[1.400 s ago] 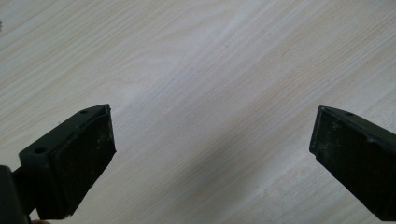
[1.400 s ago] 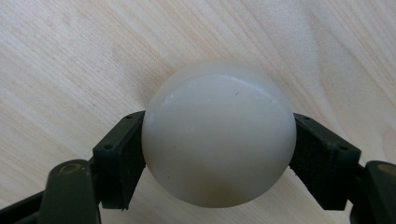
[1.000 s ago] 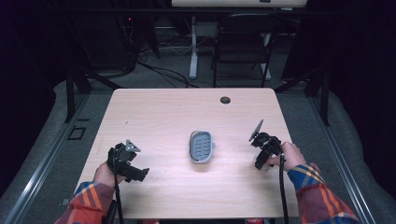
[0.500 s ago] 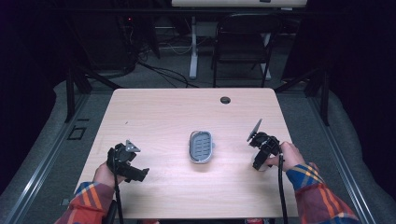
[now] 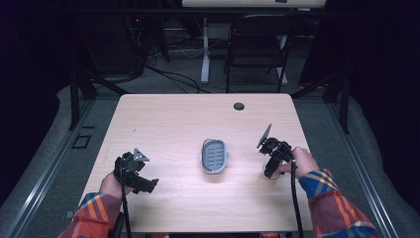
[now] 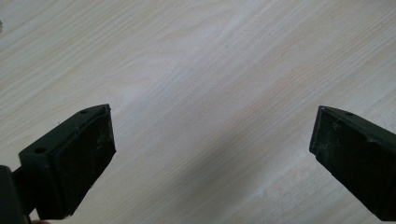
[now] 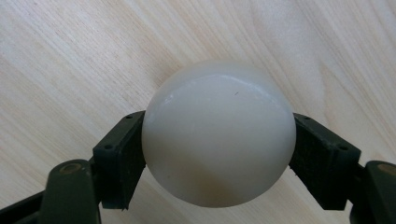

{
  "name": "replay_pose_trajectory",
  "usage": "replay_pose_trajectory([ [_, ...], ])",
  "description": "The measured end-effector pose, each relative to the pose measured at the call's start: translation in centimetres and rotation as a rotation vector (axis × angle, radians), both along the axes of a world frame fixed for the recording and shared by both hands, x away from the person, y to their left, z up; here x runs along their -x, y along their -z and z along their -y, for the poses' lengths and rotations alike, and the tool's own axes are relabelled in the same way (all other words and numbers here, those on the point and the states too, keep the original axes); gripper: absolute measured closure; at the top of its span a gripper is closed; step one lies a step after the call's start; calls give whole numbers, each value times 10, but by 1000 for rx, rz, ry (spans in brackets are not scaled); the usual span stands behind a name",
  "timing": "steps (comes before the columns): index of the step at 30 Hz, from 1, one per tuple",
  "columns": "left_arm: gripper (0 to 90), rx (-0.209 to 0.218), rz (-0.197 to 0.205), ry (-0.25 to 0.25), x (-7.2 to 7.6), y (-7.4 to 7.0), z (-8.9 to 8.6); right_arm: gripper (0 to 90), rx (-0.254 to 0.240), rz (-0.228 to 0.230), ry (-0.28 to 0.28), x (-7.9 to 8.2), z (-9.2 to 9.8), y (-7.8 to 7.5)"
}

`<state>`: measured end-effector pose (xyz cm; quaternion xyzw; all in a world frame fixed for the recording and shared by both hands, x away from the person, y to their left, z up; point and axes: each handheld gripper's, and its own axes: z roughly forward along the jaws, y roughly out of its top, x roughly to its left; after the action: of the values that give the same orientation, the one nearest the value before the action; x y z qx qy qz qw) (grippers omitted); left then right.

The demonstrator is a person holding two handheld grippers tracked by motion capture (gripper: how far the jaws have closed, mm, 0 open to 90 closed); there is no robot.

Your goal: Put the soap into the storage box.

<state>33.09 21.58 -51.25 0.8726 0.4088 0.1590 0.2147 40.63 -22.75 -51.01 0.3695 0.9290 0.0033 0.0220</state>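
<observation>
A smooth white ball [image 7: 218, 112] sits between the two black jaws of my right gripper [image 7: 219, 144], which is shut on it just above the wooden table. In the high view the right gripper [image 5: 271, 168] is at the table's right side, to the right of a grey oval dish [image 5: 214, 155] with a ribbed blue-grey inside that lies at the middle. My left gripper [image 5: 142, 183] is near the front left of the table. In its own view its jaws [image 6: 212, 121] stand wide open over bare wood with nothing between them.
The light wooden table [image 5: 173, 119] has a small dark cable hole [image 5: 239, 106] near its far edge. A dark chair [image 5: 257, 47] and a white table leg [image 5: 204, 49] stand behind the table on the grey floor.
The right gripper has shifted slightly left, toward the grey dish. The left gripper has stayed where it was.
</observation>
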Motion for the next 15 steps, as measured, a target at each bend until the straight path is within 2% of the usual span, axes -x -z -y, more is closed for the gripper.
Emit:
replay_pose_trajectory([
  [7,1,0,-7,3,0,0,0,246,-2,-5,-9,-3,-6,-2],
  [8,1,-1,-7,4,0,0,0,246,30,-24,-38,-6,-8,-6],
  [9,1,-4,-3,1,0,0,0,246,-9,-3,-11,-4,-9,-3],
  [14,1,1,-7,4,0,0,0,246,-16,9,-18,-5,-16,-7],
  [15,1,1,-7,3,0,0,0,246,-4,6,-29,-6,-17,-9],
])
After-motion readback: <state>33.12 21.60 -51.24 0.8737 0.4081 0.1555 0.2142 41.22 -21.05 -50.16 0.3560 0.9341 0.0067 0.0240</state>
